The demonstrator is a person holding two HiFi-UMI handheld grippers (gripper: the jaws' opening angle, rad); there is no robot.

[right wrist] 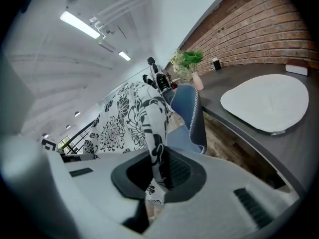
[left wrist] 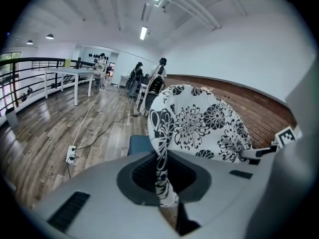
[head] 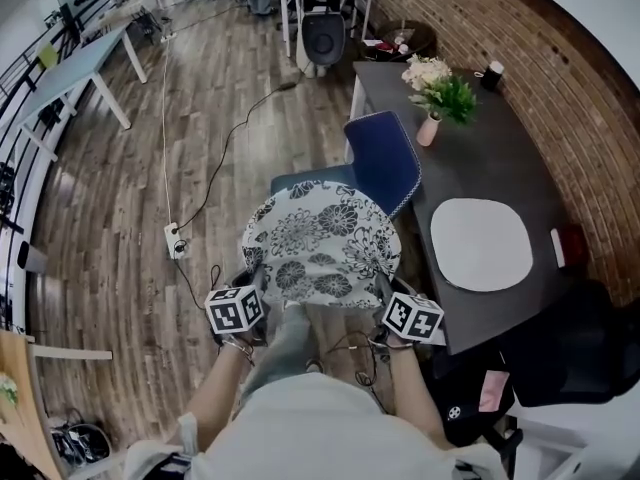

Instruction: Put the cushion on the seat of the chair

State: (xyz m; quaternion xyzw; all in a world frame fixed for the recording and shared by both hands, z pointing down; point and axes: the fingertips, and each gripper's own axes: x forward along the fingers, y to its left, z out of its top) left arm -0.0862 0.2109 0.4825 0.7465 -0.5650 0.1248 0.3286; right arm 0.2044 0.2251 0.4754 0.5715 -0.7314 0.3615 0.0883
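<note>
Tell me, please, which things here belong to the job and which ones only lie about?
Job:
- cushion
- chair
- left tool and right tool, both shut on the cushion

Lying about:
- table
- white mat
- flowers
- power strip

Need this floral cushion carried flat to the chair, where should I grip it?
Take the cushion by its thin near rim, at two spread points, from the person's side, as the left gripper and right gripper do; it's wide and flat.
</note>
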